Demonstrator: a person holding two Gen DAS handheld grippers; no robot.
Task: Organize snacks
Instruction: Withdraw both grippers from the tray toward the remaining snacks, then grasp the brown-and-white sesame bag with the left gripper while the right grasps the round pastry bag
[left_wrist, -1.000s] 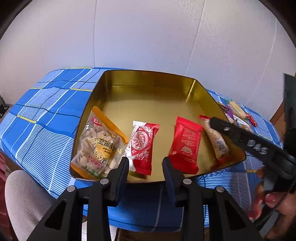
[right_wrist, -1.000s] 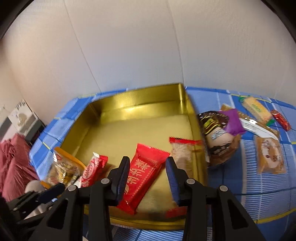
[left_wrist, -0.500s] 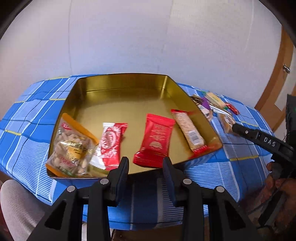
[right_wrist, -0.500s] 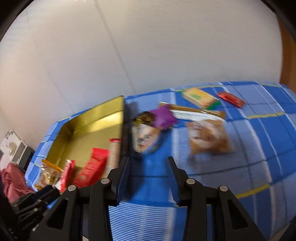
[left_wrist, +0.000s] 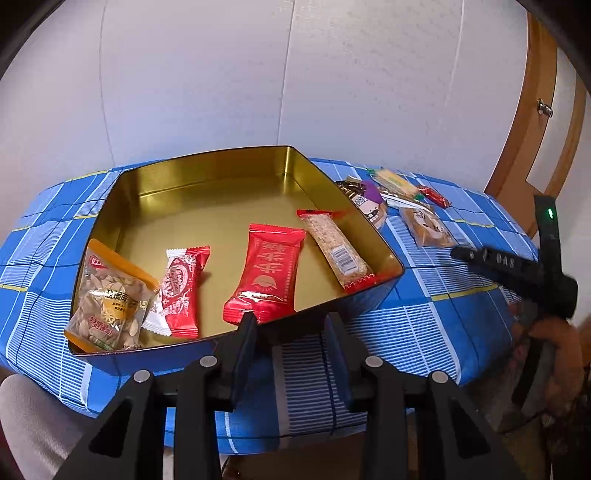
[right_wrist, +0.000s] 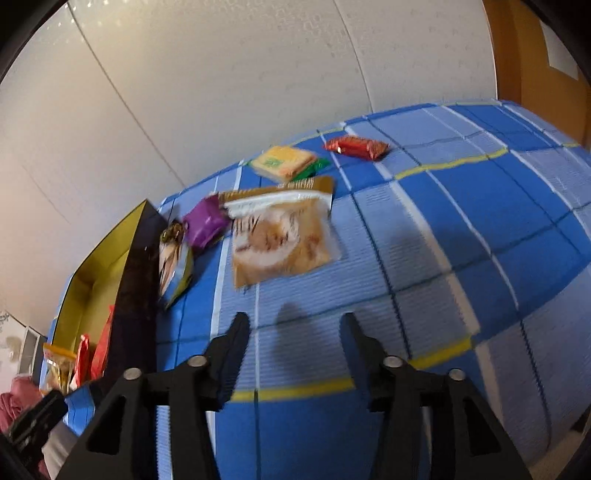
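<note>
1. The gold tin (left_wrist: 221, 192) sits on the blue checked tabletop (right_wrist: 461, 229) and already holds four snacks in a row: a seed packet (left_wrist: 107, 299), a red-and-white candy (left_wrist: 181, 291), a red packet (left_wrist: 266, 277) and a cereal bar (left_wrist: 338, 251).
2. The loose snacks lie on the cloth just beside the tin's right wall: a tan pastry bag (right_wrist: 280, 236), a purple wrapper (right_wrist: 205, 225), a dark bag (right_wrist: 173, 262) leaning on the tin, a yellow cracker pack (right_wrist: 282, 162) and a small red bar (right_wrist: 356, 147) farthest off.
3. The right tool (right_wrist: 293, 332) hangs over bare cloth short of the pastry bag, jaws apart with nothing between them; they have just been opening.
4. The left tool (left_wrist: 290, 332) hovers at the tin's near rim, jaws partly apart and empty.
5. Risks, as I judge them: the pastry bag is flat and slick, so the fingers may skid over it or pinch only a corner and drop it on the way. It overlaps the long pack behind it, so a deep bite may drag both. The right view is blurred, which suggests a fast sweep that could overshoot or nudge the purple wrapper.
6. Against a second ago: the right tool then stood over the tin above the red packet, jaws narrower; now it faces the loose pile. The left view has shifted, so more of the loose pile shows; the four snacks in the tin lie as they did.
</note>
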